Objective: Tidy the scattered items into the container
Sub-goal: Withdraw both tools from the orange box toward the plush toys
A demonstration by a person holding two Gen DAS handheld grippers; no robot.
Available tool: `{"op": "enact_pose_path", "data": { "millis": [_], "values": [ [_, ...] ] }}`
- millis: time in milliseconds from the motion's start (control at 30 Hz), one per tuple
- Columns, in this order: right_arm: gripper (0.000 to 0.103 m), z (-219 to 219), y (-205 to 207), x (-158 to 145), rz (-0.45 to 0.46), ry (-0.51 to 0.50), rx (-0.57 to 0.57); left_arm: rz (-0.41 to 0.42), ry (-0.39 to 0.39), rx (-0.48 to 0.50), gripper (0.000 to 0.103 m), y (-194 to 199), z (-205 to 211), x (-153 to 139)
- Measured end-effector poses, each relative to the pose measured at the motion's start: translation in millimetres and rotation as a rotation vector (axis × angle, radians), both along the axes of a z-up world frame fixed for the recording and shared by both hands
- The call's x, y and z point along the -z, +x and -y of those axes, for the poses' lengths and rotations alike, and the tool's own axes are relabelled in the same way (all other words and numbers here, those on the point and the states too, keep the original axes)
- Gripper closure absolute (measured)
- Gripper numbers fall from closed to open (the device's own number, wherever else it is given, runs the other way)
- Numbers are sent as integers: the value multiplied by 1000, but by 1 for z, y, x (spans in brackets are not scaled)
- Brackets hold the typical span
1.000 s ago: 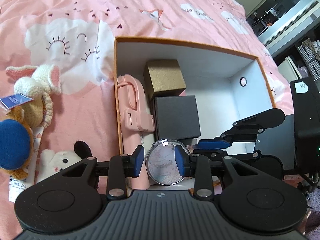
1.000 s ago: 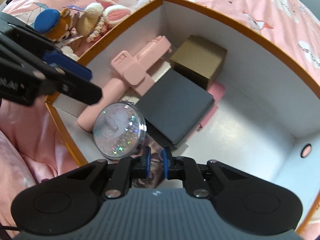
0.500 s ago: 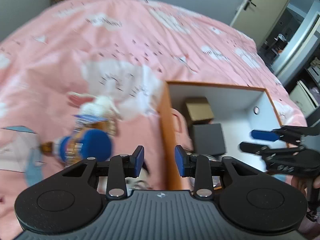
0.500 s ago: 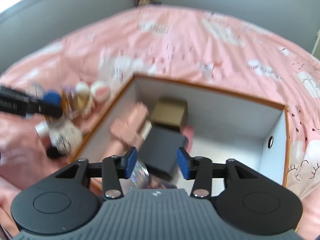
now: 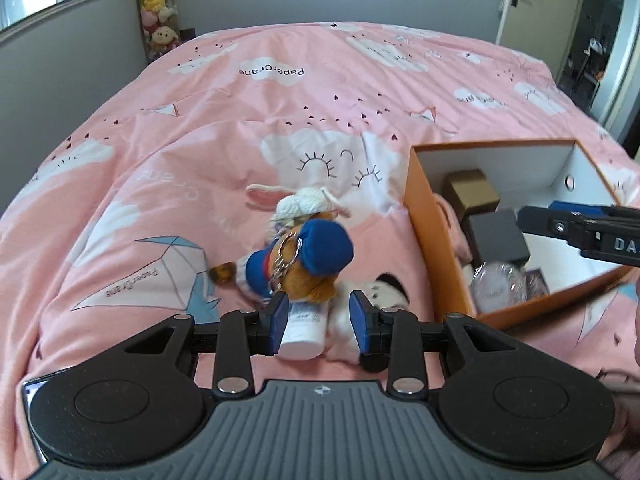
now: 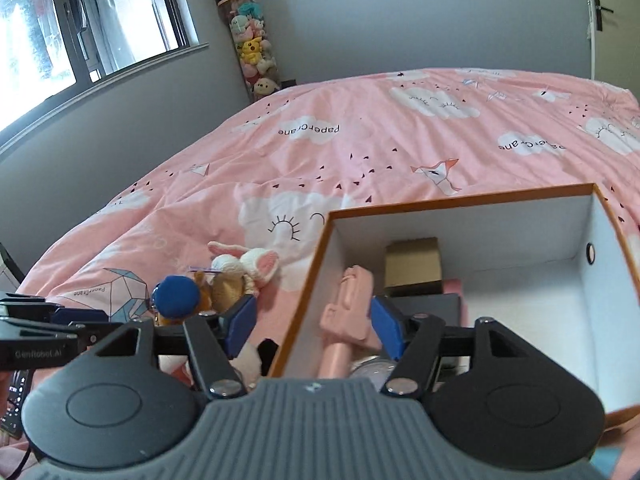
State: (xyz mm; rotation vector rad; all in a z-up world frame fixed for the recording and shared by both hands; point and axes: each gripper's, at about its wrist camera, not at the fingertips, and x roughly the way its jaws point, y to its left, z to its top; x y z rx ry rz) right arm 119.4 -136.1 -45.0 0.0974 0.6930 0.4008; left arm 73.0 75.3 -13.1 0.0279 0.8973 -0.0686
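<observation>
The left tool [image 5: 318, 318], open and empty, sees a white tube [image 5: 301, 330] below it, hidden from the just-opened right tool [image 6: 312, 326].

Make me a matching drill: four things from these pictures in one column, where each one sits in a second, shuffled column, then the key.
1. gold cardboard box
2. plush toy with a blue cap
3. tall clear tube of soft toys
4. round glittery clear case

A. on the pink quilt, outside the orange box
B. in the orange box's near corner
C. against the grey wall by the window
D. at the orange box's far wall

Pairs: 1-D, 2-A, 3-C, 4-B
</observation>
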Motion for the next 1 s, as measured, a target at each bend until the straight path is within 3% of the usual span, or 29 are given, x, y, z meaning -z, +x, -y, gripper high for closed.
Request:
{"op": "enact_pose_path", "data": {
  "millis": [167, 233, 300, 500, 833, 1000],
  "values": [
    [35, -35, -10, 13, -19, -56, -129, 27, 63, 40, 65, -4, -1, 9],
    [38, -47, -13, 17, -4, -112, -154, 44, 75, 72, 58, -1, -1, 13],
    [38, -53, -13, 19, 8, -158, -156, 62, 91, 107, 48, 4, 1, 18],
    [38, -59, -9, 18, 64, -226, -135, 92, 231, 152, 44, 23, 18, 37],
    [38, -62, 9, 31, 26, -247, -129, 104, 296, 170, 41, 47, 33, 57],
    [38, -64, 13, 33, 15, -248, -135, 118, 292, 146, 51, 47, 23, 47]
  ]
}}
